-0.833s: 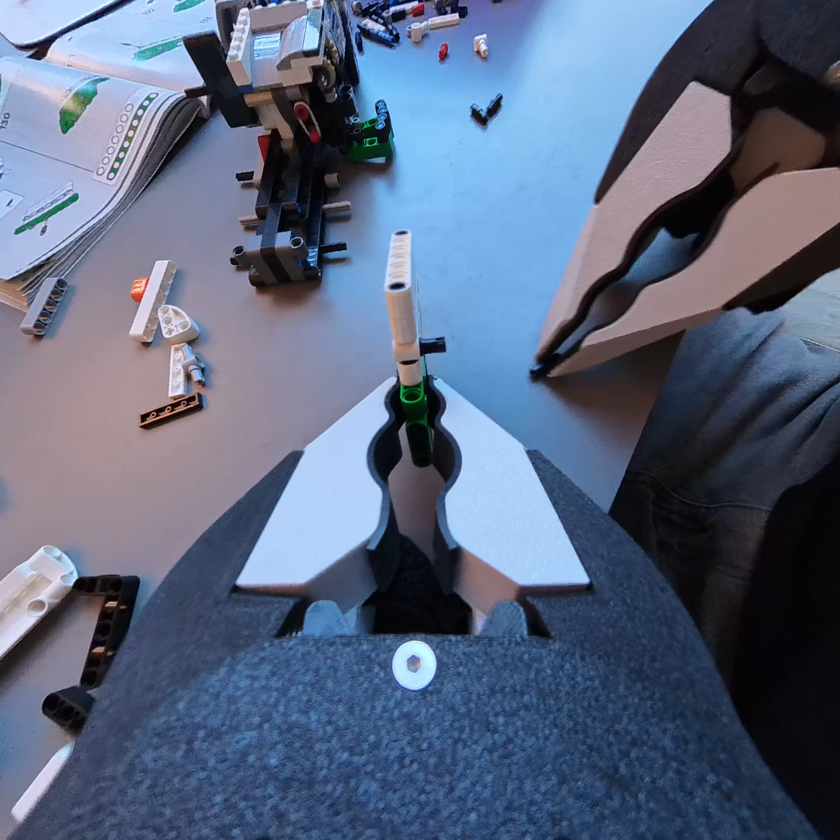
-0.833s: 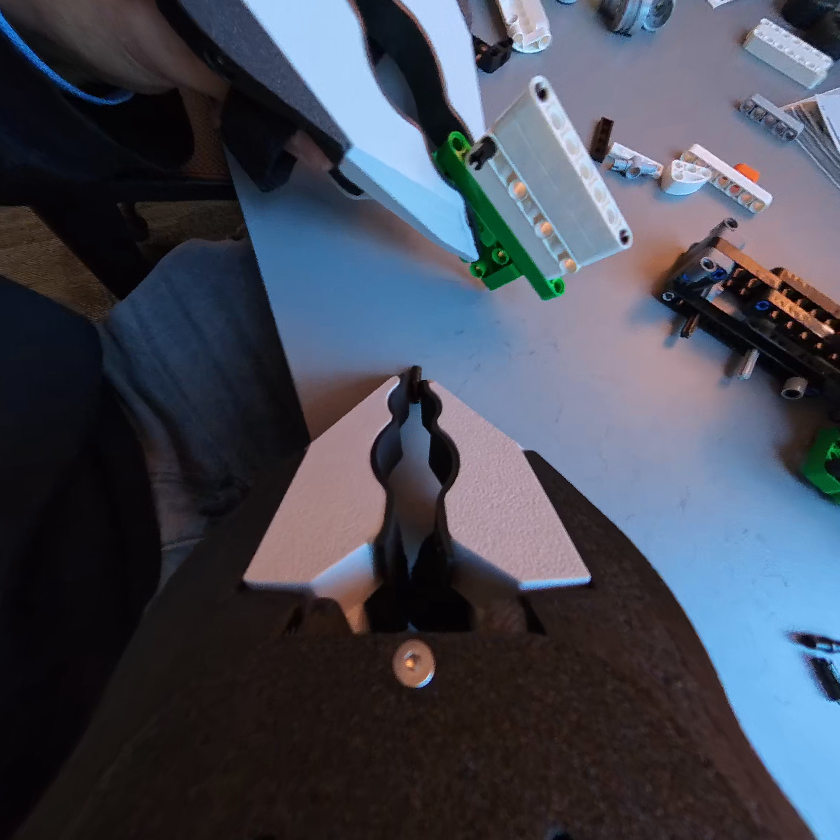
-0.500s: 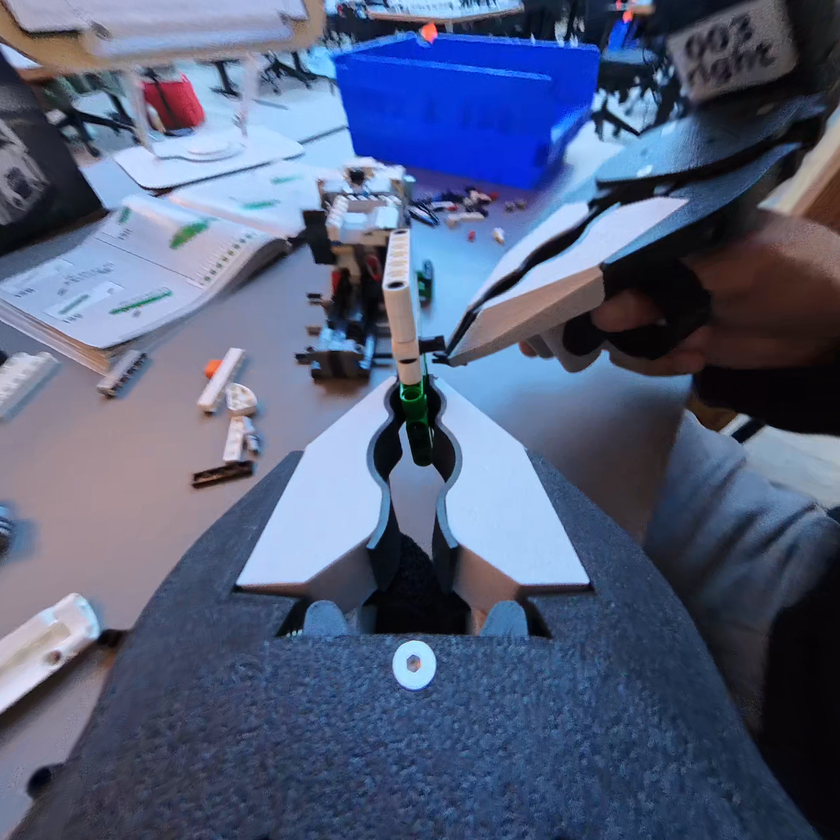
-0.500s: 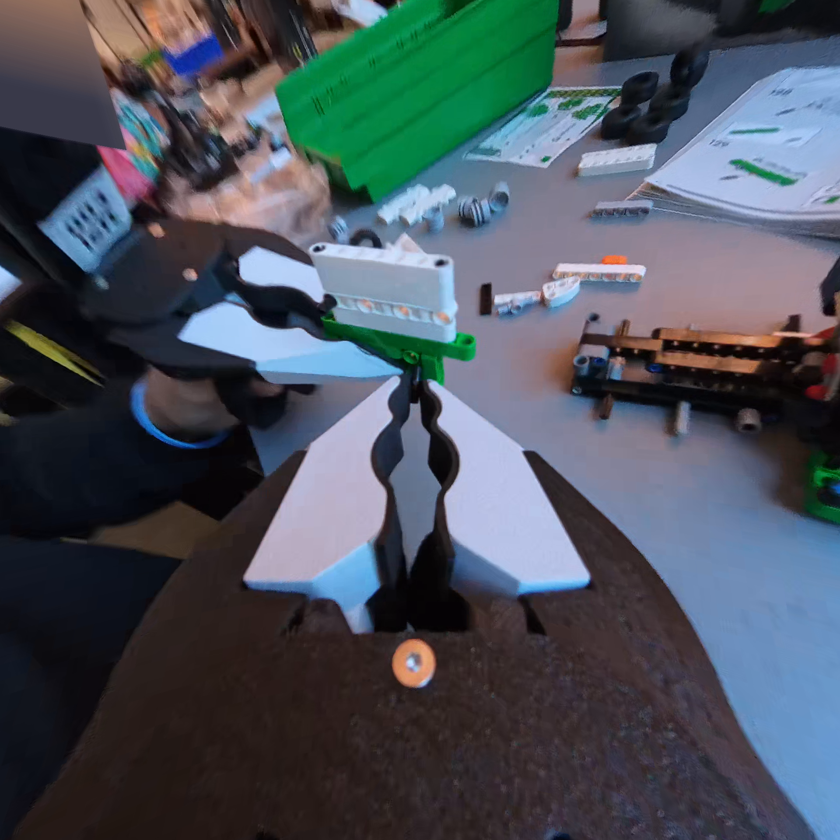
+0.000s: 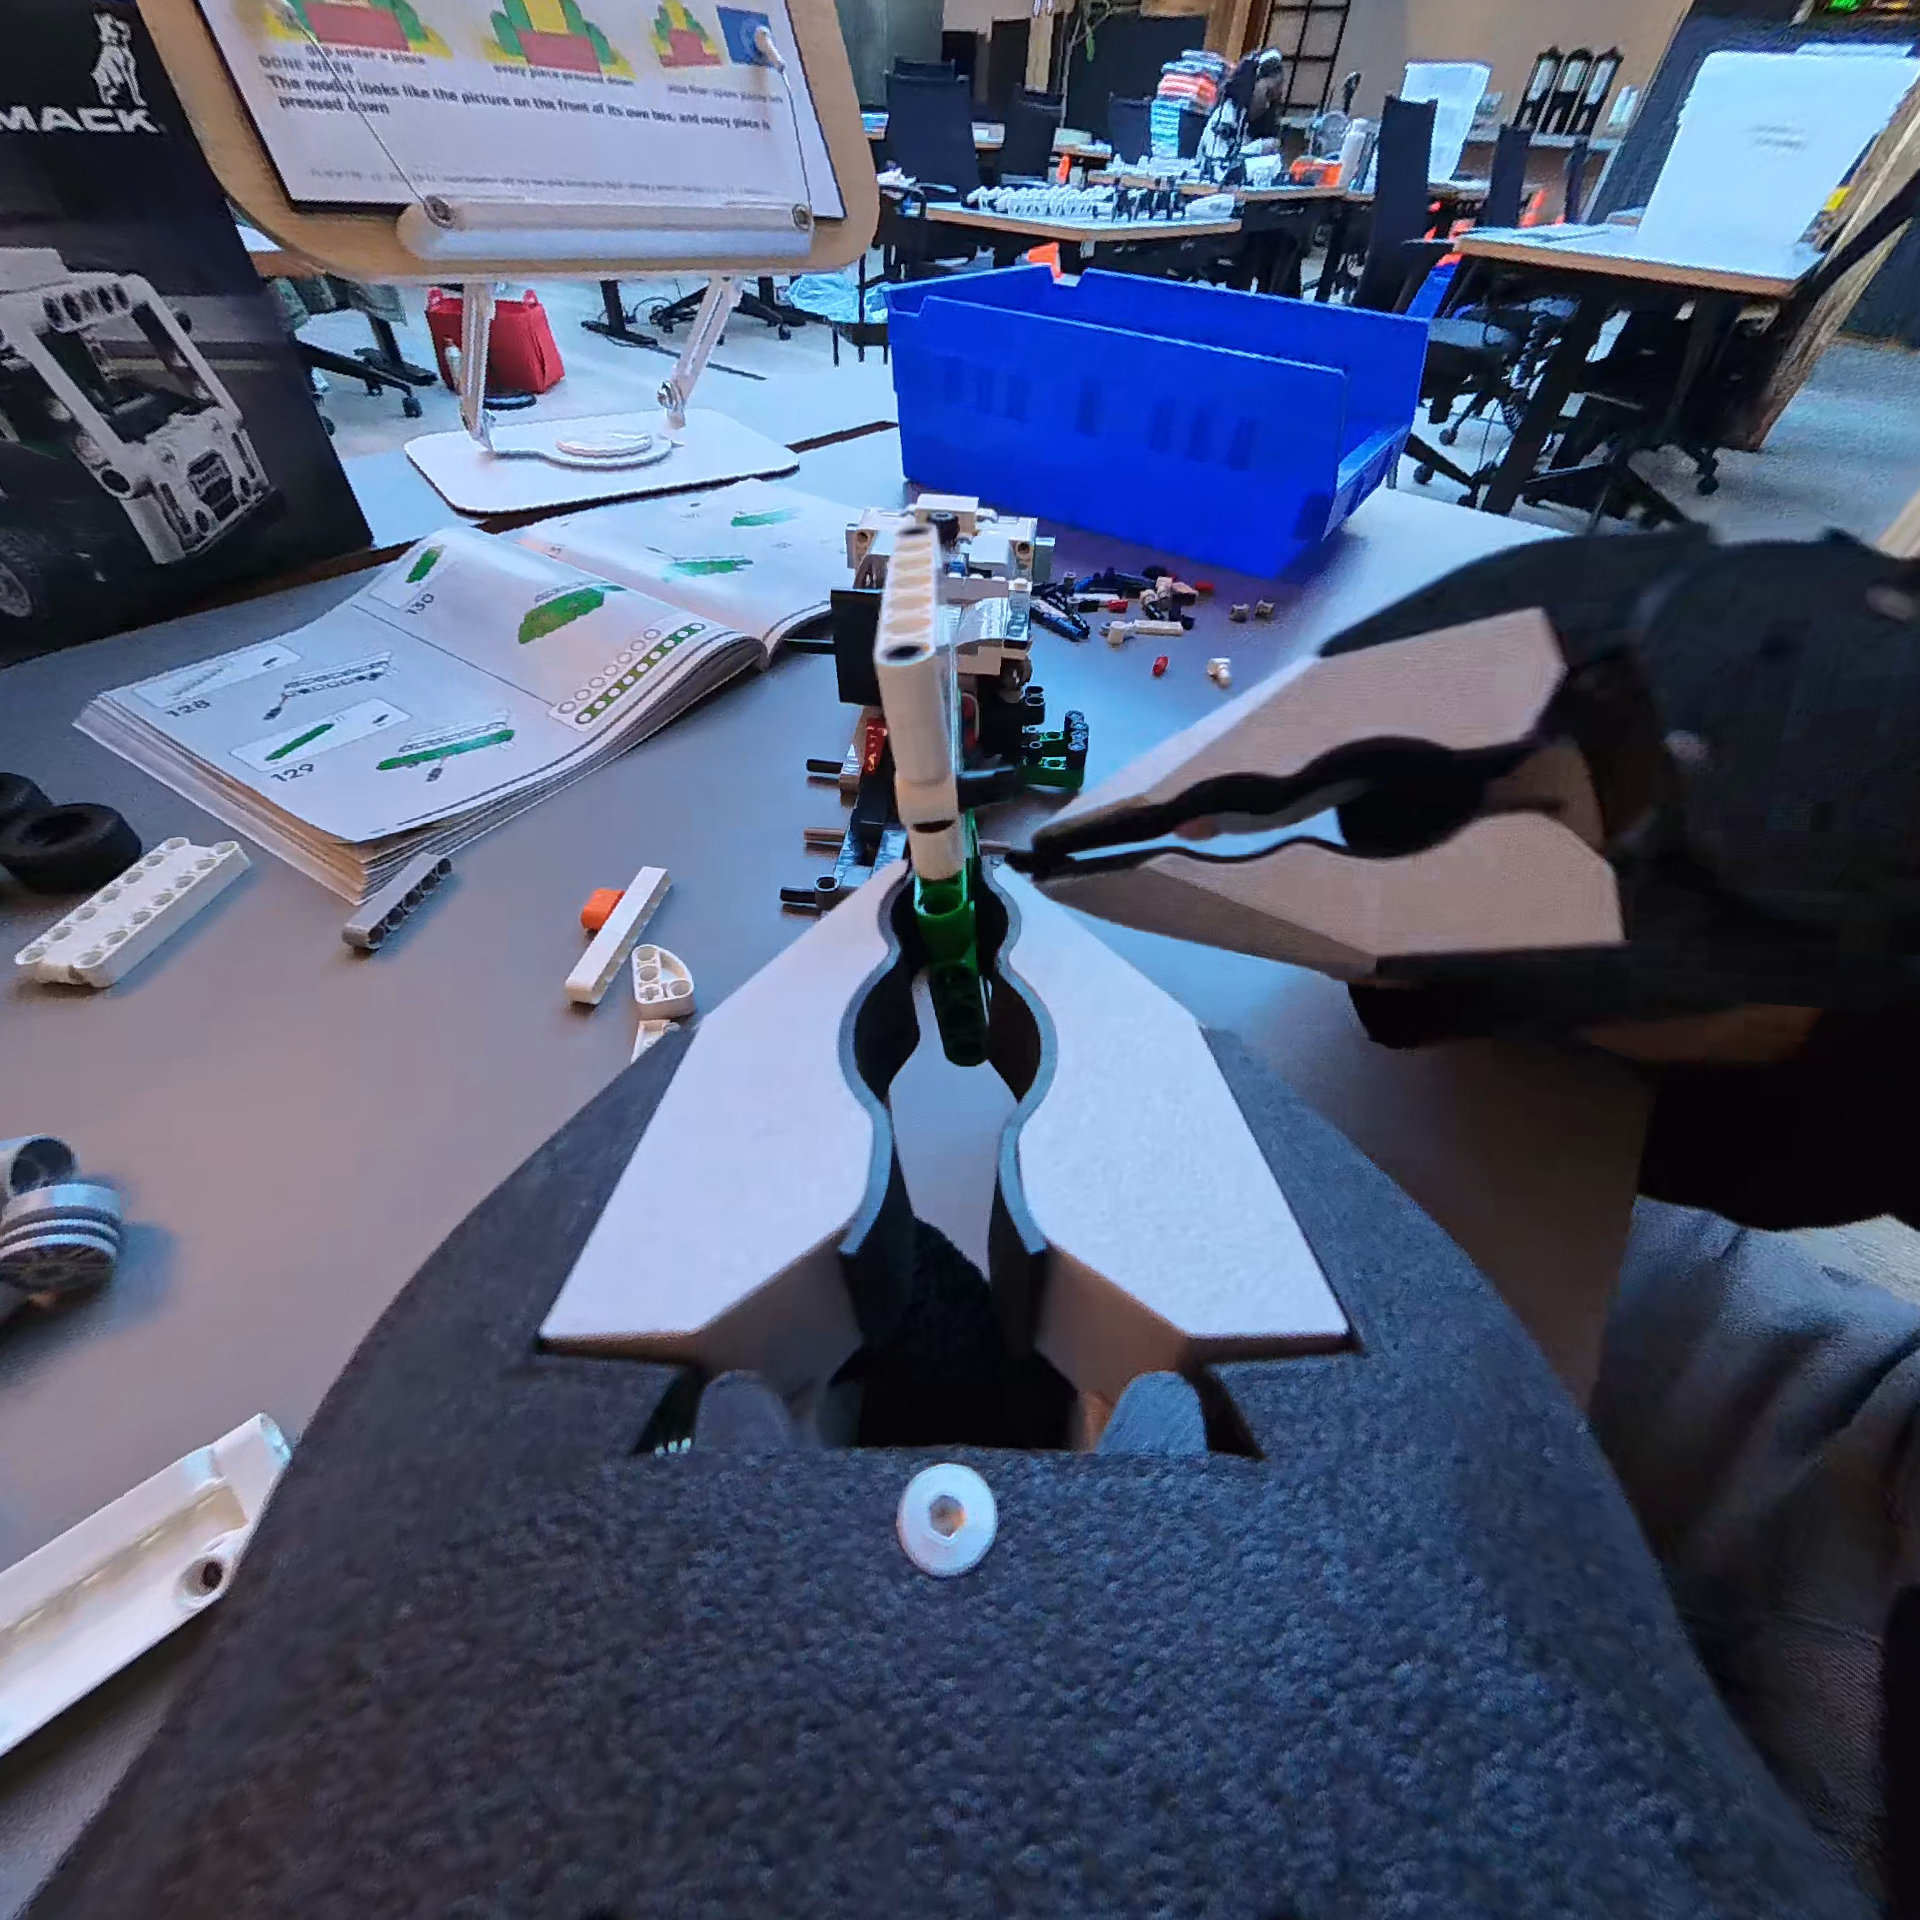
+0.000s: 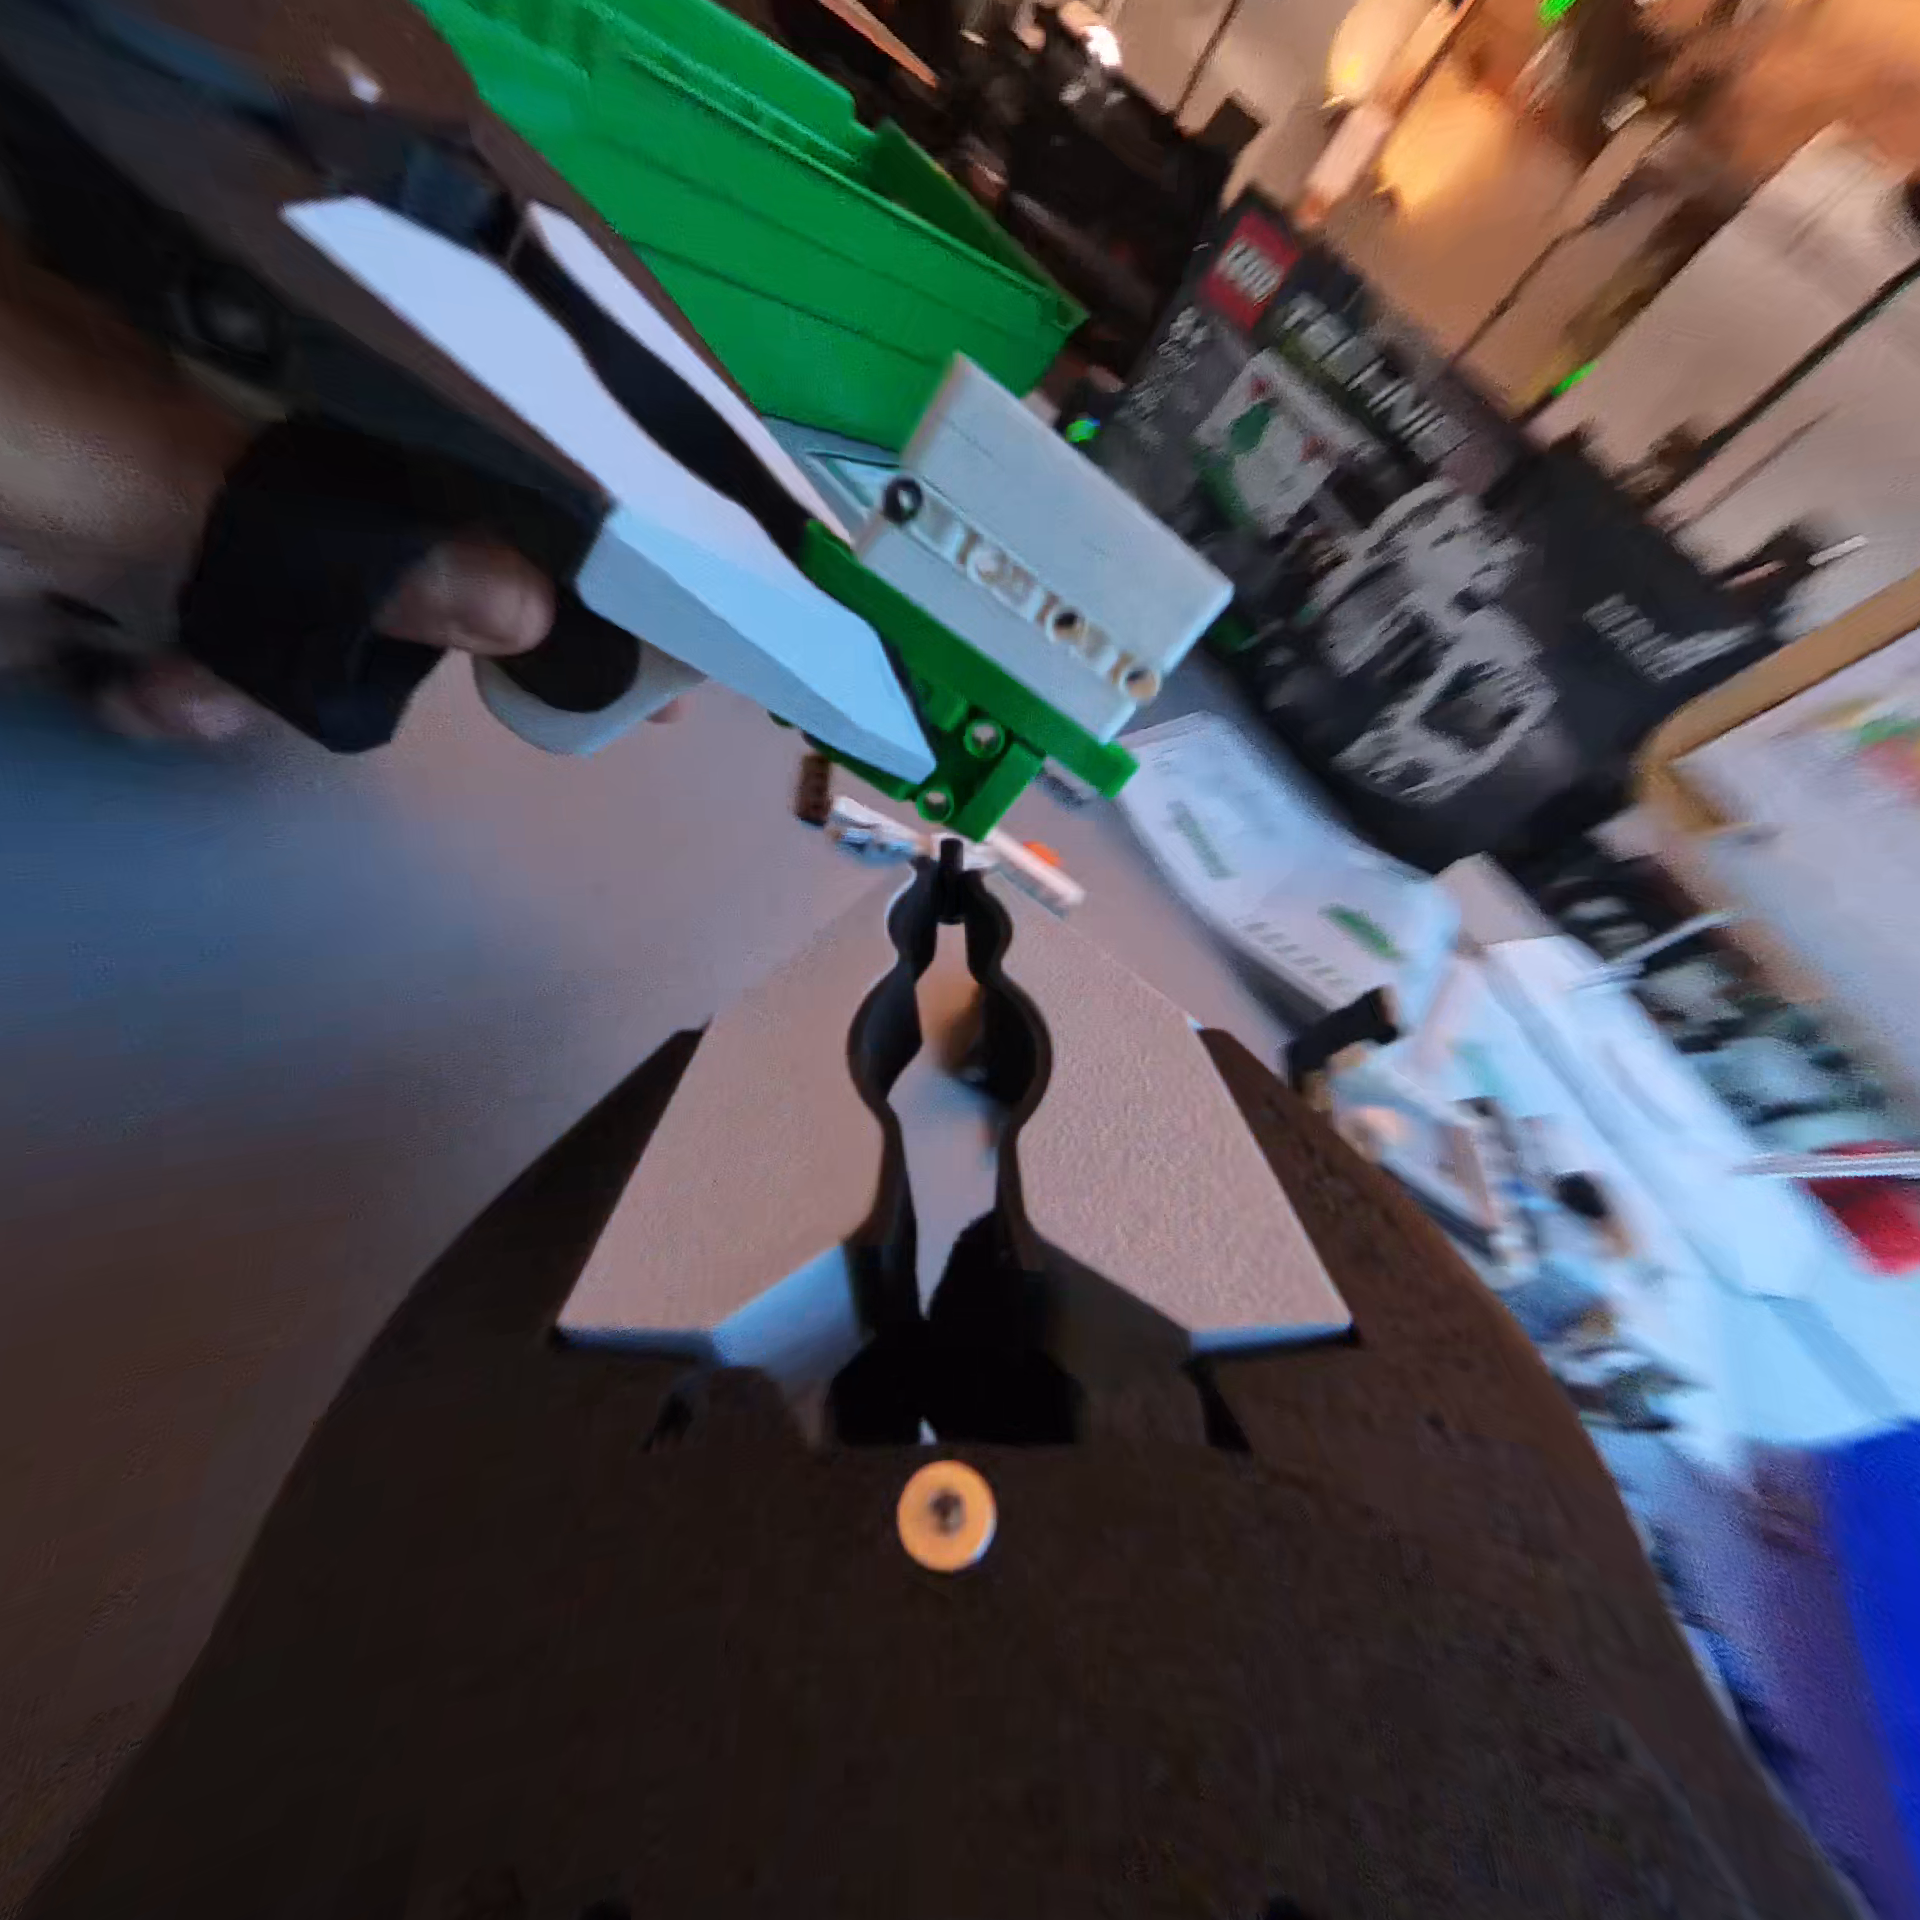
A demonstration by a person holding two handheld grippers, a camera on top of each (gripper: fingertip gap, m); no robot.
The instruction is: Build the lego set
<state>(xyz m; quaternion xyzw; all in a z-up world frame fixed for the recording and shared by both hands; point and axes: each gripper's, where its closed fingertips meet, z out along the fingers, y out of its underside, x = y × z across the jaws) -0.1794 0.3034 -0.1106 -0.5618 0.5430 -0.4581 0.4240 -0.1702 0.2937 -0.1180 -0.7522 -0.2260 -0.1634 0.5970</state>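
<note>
My left hand-held gripper (image 5: pixel 951 914) pinches the green-white subassembly (image 6: pixel 1023 613); right hand-held gripper (image 6: pixel 948 894) pinches a black pin (image 6: pixel 949 868) just below it. Pin unseated, chassis (image 5: pixel 935 665) ahead half-built.

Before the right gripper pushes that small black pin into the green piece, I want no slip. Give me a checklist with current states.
1. Left gripper clamps the green and white assembly: ok.
2. Right gripper pinches the black pin at its tips: ok.
3. Pin close to the green beam, just below it: ok.
4. Pin lined up with a hole: cannot tell, the right wrist view is blurred.
5. Assembly held above the table, free of loose parts: ok.
</note>
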